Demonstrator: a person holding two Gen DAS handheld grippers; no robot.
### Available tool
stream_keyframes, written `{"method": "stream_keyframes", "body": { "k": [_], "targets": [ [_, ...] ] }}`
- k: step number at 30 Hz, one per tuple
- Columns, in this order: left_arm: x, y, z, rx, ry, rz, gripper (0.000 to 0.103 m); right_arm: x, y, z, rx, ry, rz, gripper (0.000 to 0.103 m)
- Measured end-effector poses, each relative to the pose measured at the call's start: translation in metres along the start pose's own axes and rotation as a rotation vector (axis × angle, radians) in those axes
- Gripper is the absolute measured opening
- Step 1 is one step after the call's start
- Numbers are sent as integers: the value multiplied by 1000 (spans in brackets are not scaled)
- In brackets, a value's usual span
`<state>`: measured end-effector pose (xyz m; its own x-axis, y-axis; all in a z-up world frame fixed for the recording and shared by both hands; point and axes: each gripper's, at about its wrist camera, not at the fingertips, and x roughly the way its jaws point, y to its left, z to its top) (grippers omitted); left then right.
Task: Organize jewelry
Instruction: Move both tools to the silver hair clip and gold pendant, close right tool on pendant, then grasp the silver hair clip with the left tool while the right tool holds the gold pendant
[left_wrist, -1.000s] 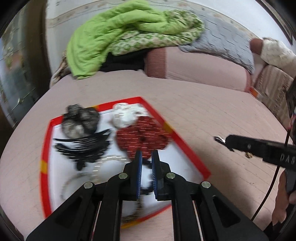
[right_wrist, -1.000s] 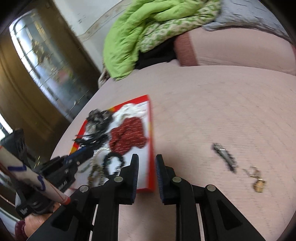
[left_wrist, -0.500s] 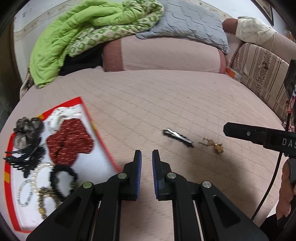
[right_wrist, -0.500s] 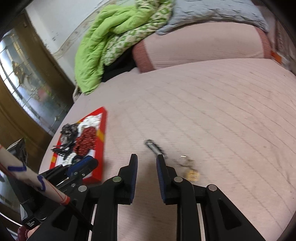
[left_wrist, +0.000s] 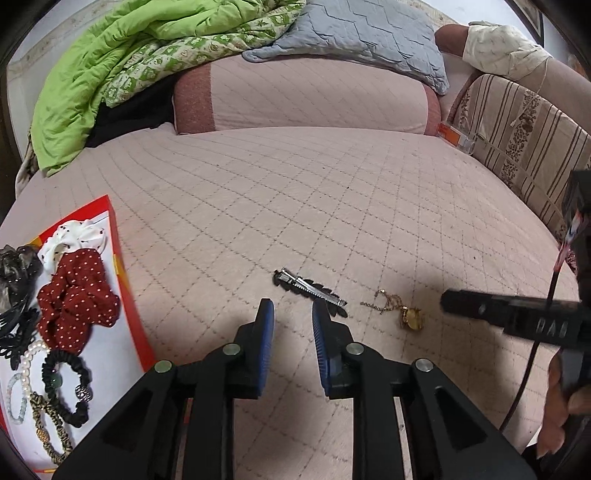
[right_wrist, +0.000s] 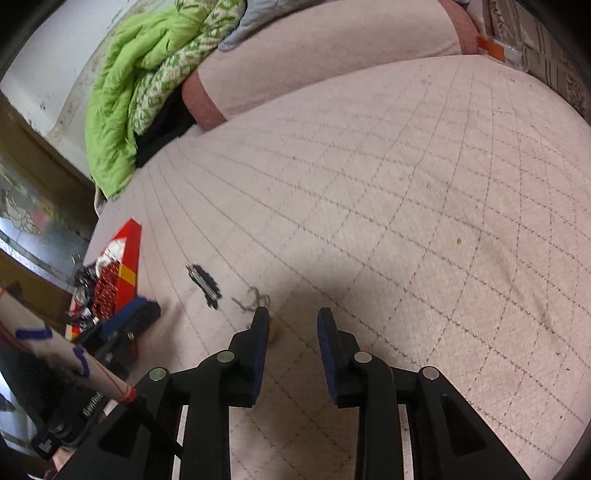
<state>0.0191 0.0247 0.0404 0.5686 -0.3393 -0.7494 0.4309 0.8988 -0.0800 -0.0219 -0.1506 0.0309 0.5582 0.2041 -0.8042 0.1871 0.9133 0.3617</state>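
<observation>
quilt (left_wrist: 332, 206) holds 1 hair clip (left_wrist: 308, 290), 1 gold chain (left_wrist: 400, 310); both grippers, left gripper (left_wrist: 293, 314) and right gripper (right_wrist: 291, 325), just parting, empty.

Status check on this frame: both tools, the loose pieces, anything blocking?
Left tool and right tool just been opening, both empty. Hair clip and gold chain loose on bedspread, outside red tray. Nothing blocking.
</observation>
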Motion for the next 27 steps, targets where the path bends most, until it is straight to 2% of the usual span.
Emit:
{"method": "stream_keyframes", "body": {
  "k": [6, 9, 12, 13, 14, 17, 20, 22, 27],
  "targets": [
    [-2, 12, 2, -32, -2, 7, 21, 13, 22, -5, -102, 17, 10, 32],
    [-4, 17, 2, -45, -7, 10, 21, 20, 39, -10, -191, 19, -29, 32],
    [-5, 19, 2, -51, -6, 8, 22, 30, 53, -17, -287, 31, -103, 32],
    [-5, 19, 2, -51, -5, 4, 22, 30, 56, -19, -325, 18, -136, 29],
    [-4, 19, 2, -52, -5, 1, 22, 30, 56, -20, -335, 14, -153, 21],
    [-1, 17, 3, -55, 6, -23, 24, 26, 48, -17, -303, -1, -137, 18],
    [8, 13, 6, -71, 36, -63, 32, 10, 40, -12, -267, -48, -125, 18],
    [16, 11, 9, -95, 54, -87, 32, 1, 38, -8, -247, -80, -117, 18],
    [42, 9, 18, -165, 102, -92, 32, -13, 35, -1, -207, -117, -79, 18]
  ]
}}
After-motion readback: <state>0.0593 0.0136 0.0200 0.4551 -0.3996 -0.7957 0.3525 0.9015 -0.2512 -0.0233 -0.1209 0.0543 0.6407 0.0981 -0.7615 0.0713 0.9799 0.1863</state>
